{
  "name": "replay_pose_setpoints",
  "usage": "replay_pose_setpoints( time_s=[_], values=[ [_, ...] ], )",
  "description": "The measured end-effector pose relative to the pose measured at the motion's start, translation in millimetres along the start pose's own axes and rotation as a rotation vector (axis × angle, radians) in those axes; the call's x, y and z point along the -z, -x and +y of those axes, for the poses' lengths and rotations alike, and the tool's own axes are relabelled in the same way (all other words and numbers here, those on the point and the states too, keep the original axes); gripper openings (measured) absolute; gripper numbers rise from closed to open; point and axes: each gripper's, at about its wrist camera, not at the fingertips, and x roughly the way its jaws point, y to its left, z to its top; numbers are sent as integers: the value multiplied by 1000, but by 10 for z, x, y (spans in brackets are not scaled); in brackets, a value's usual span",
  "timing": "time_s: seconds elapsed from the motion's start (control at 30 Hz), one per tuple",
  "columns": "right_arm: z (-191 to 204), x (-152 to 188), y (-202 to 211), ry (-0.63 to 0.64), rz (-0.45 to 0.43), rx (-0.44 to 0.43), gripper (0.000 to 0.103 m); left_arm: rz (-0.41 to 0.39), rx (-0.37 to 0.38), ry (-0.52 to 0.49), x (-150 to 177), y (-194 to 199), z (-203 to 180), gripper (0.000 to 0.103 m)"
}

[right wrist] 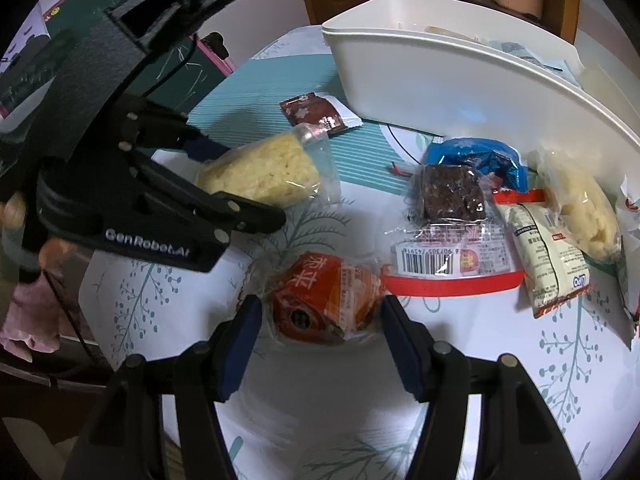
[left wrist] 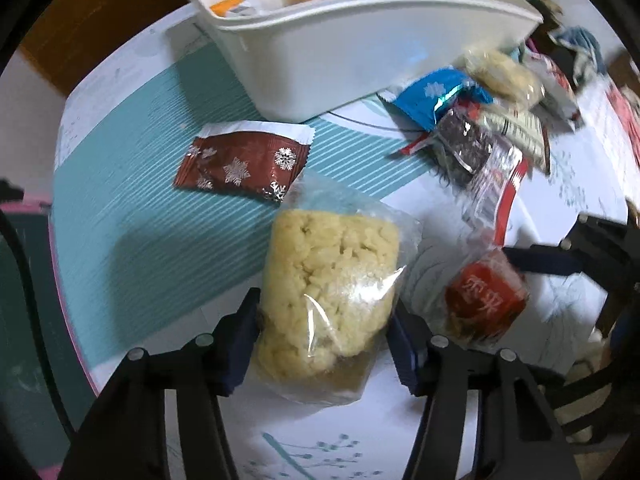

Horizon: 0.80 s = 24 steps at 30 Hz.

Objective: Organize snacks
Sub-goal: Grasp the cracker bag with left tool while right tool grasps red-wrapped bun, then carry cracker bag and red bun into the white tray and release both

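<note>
While packets [right wrist: 452,216] crowd the bin [right wrist: 440,92], both grippers straddle snacks.

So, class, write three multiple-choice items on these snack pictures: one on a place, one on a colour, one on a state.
1. Where does the brown snowflake packet lie?
A. inside the bin
B. on the teal striped mat
C. between the right tongs

2. What colour is the storage bin?
A. white
B. black
C. green

3. How do the left tongs stand?
A. empty
B. around the yellow puffed-rice cake
C. gripping the bin

Key: 1 B, it rests on the mat before the bin; 2 A, its walls are white; 3 B, a finger flanks each side.
</note>
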Motion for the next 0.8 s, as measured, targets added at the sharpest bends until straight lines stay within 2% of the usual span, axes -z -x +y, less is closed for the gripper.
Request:
replay_pose_setpoints(
  time_s=[0.17,0.3,0.43,0.63,0.8],
  values=[
    [-31,13,189,3,-60,16,57,-76,-76,101,167,302,-187,57],
    [-82,16,348,-8,-112,48,57,-145,-56,183,275,578,-335,57],
    [-162,11,578,-35,-180,73,57,-214,-74,221,271,782,-463,57],
    [-316,-137,1033,-63,-324,152,57,-297,-104,219,40,1036,-482,57],
    [-551,-388,1415,-83,-423,213,57,-363,-108,216,-310,1253,-522,57]
  ],
)
